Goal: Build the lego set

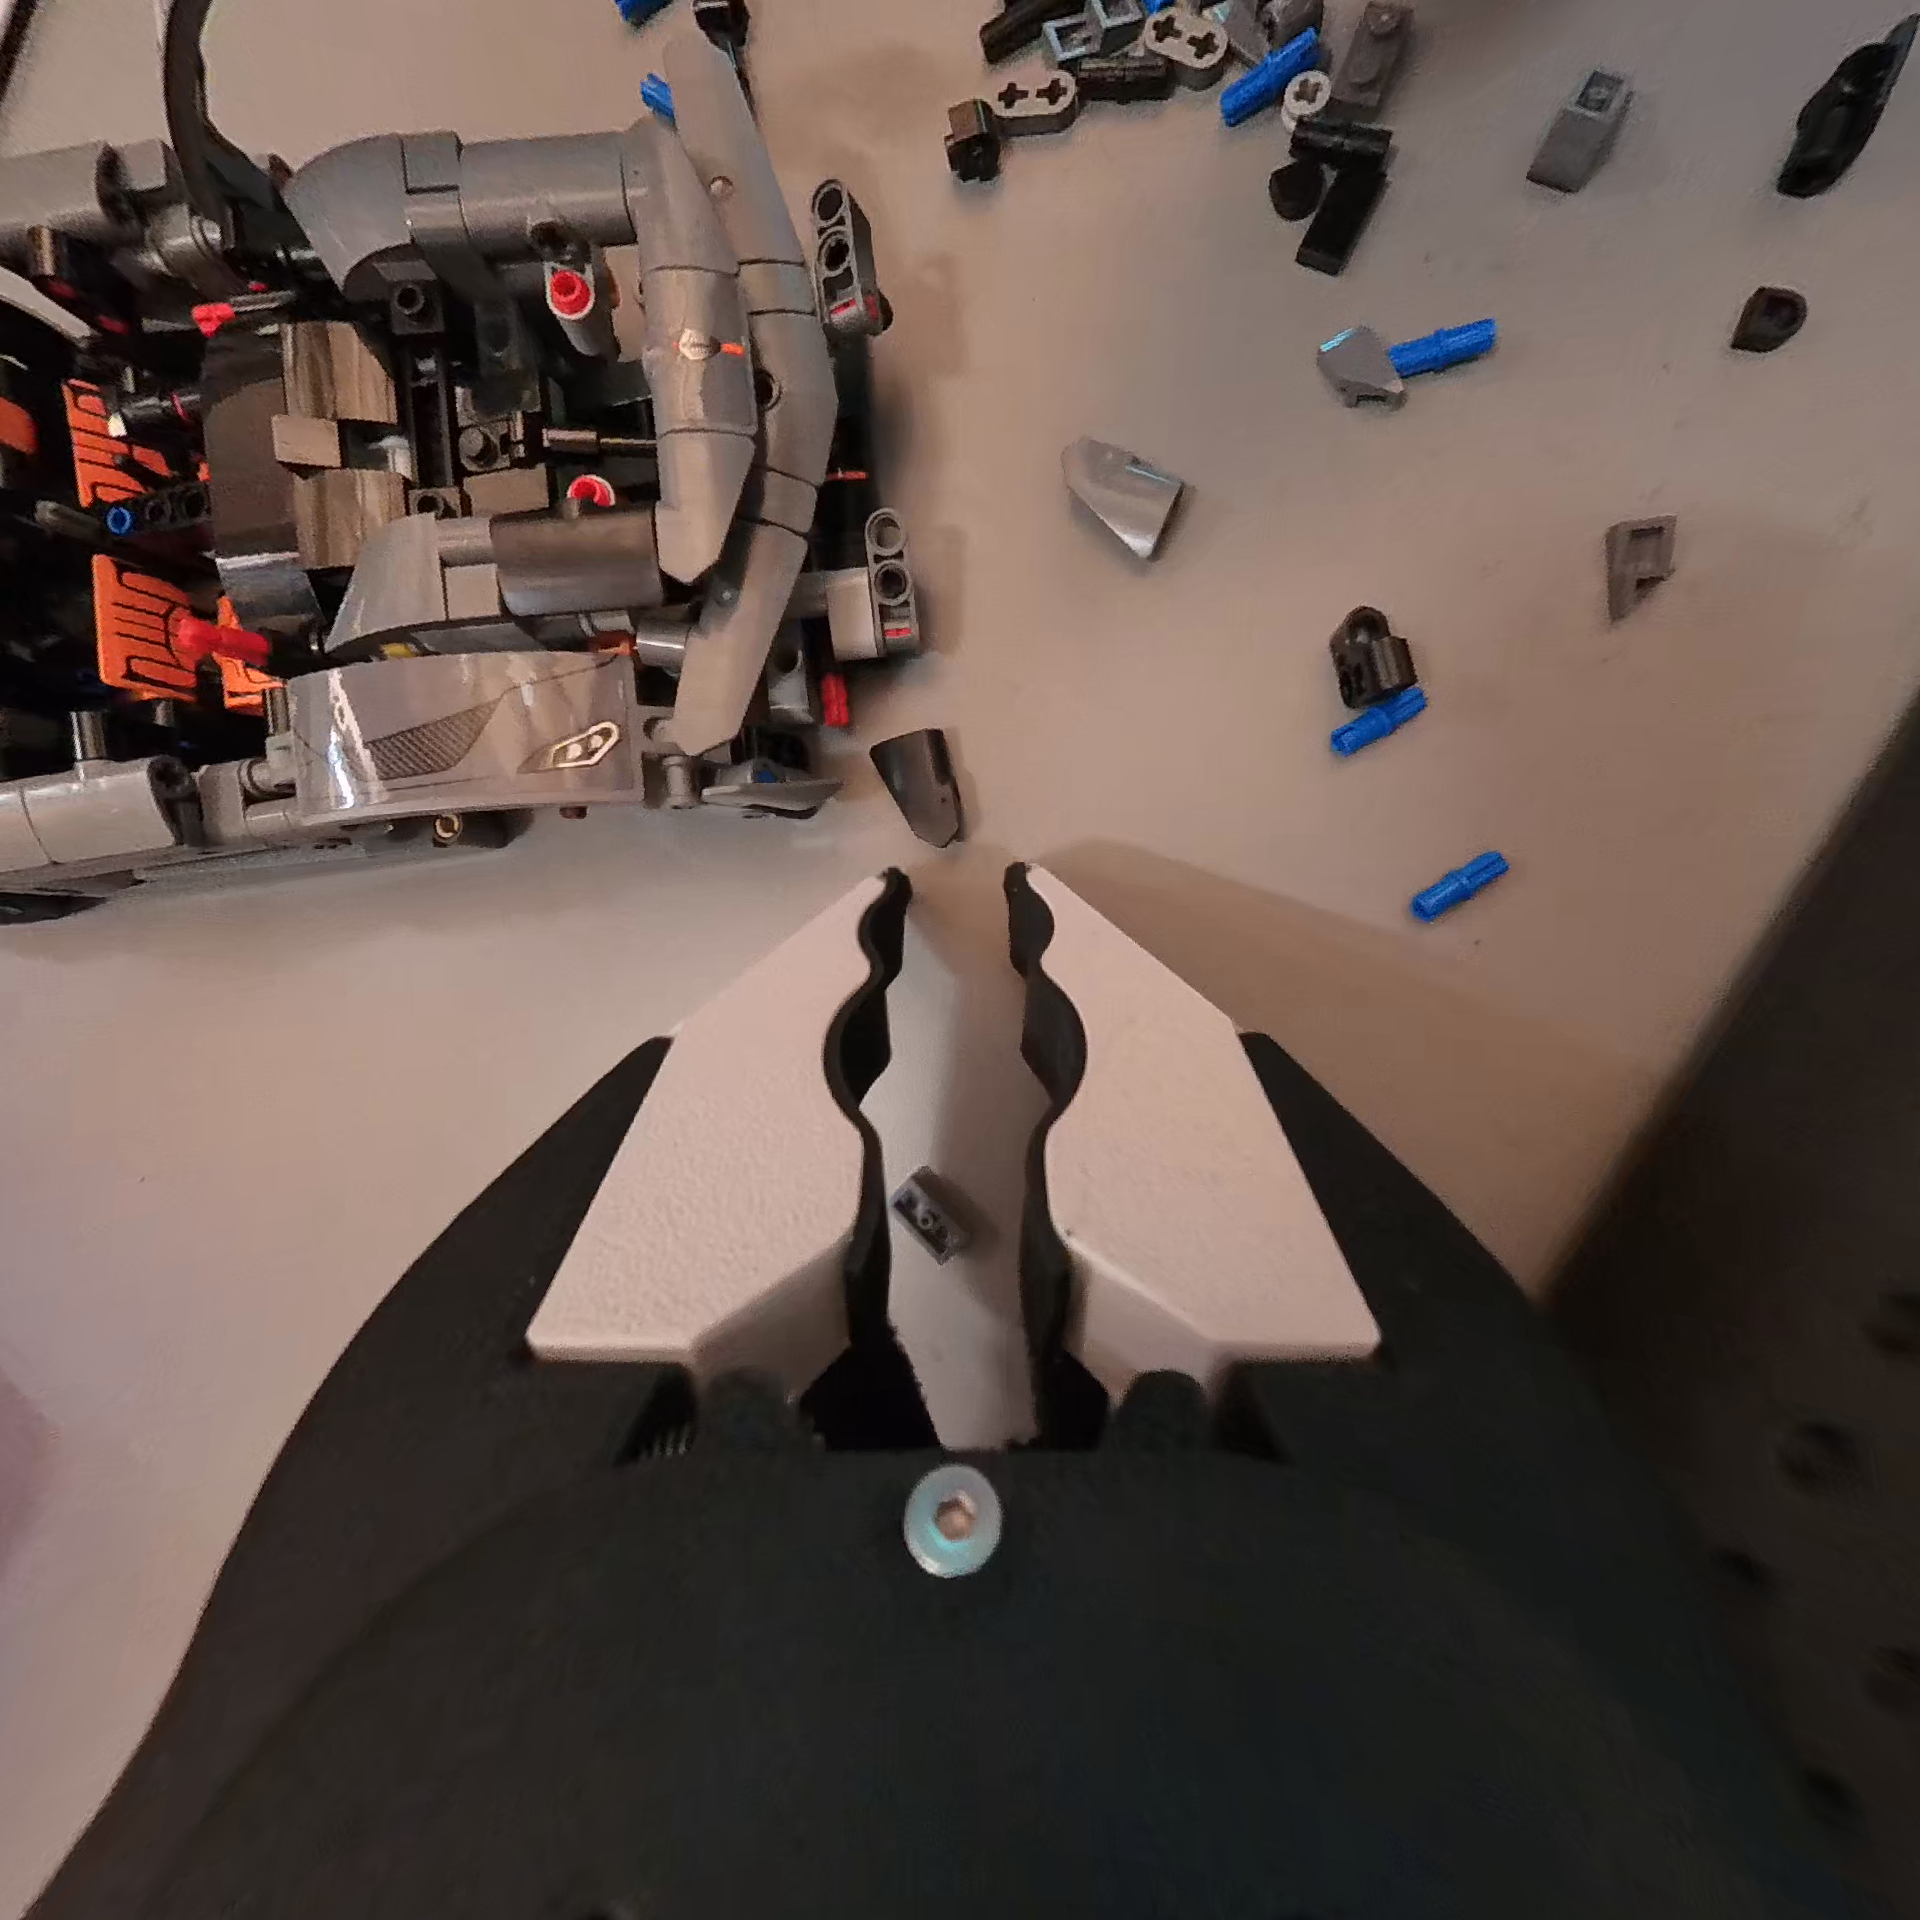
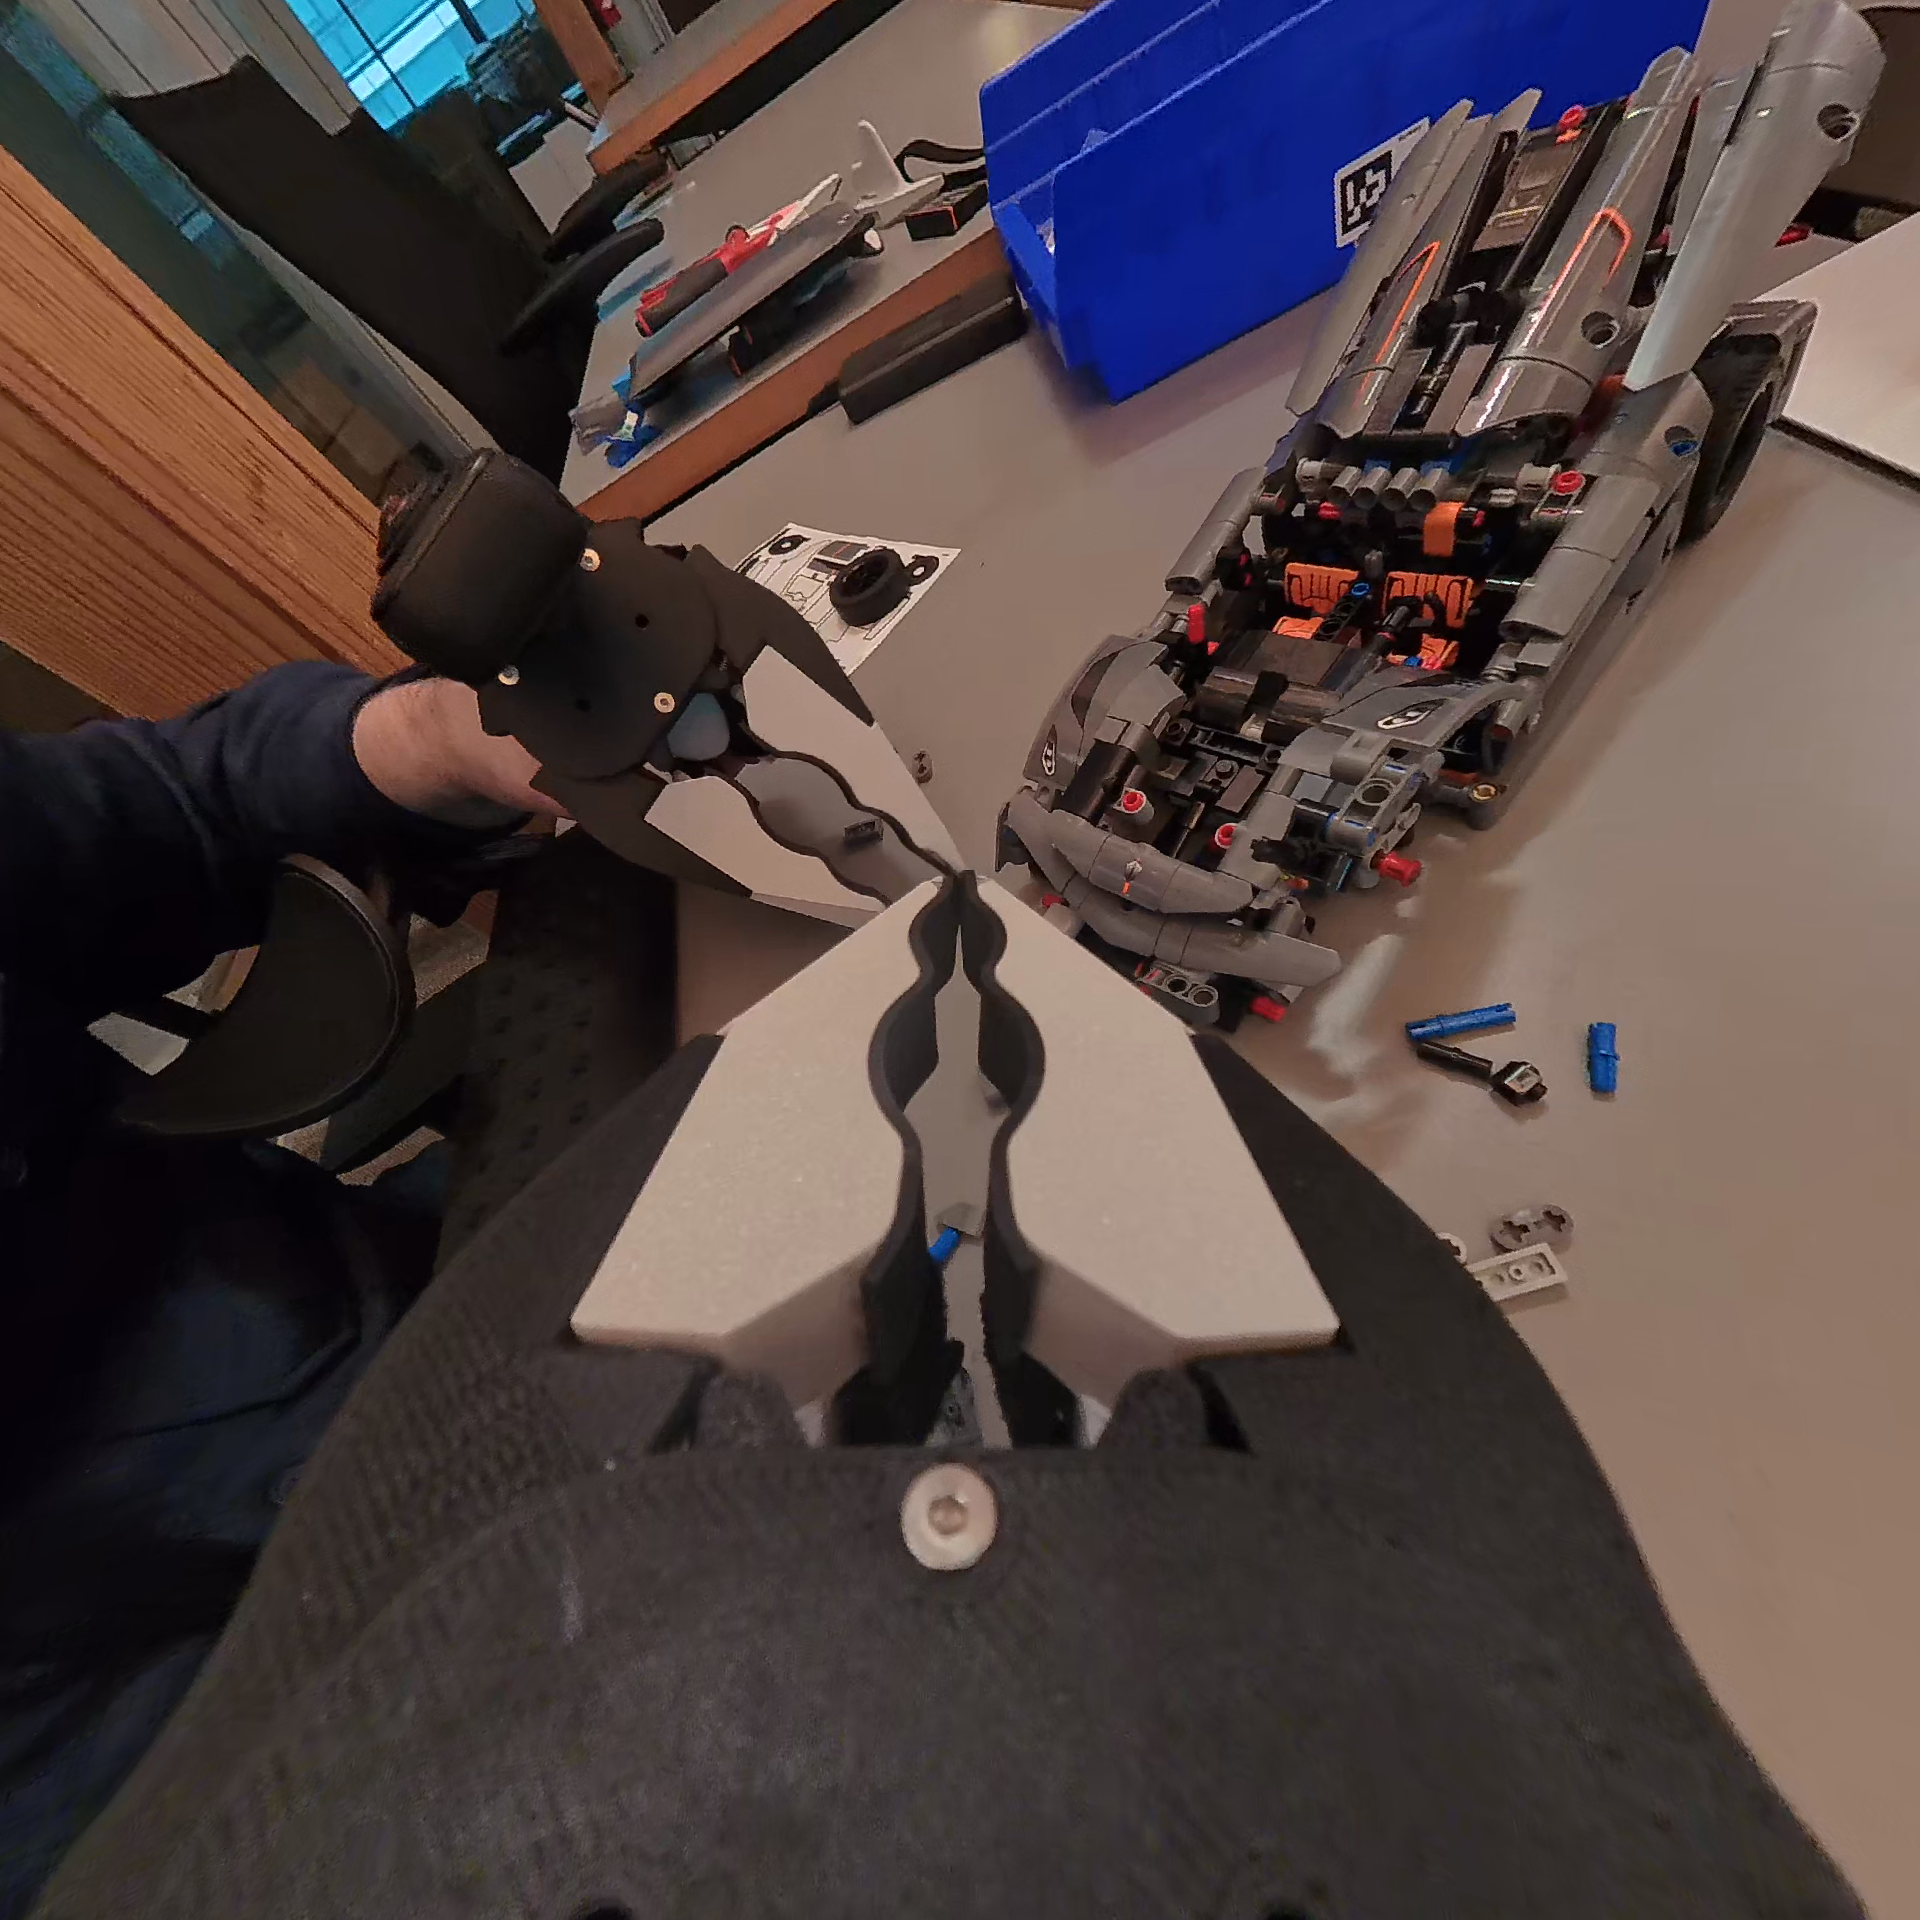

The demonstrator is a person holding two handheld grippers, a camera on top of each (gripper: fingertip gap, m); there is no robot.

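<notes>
So here's where I'm at with the car build. My left gripper sits low over the table with its jaws a small gap apart and nothing between them, and the dark curved wedge piece lies right off the tips, just ahead and a hair to the left, almost touching. Its long axis runs roughly along my fingers, narrow end toward me, so I reckon the jaws would close across its short width without much twisting. The car is just beyond that piece, nose end closest, off to the left of the jaw line. My right gripper has its tips pressed together, and I can't make out anything pinched there; in its view the tips meet right where the left one's tips are, so it's hard to say. From that side the car stretches away to the right, and loose blue pins sit on the table near its nose. The left one is clearly the nearer tool for that wedge.
</notes>
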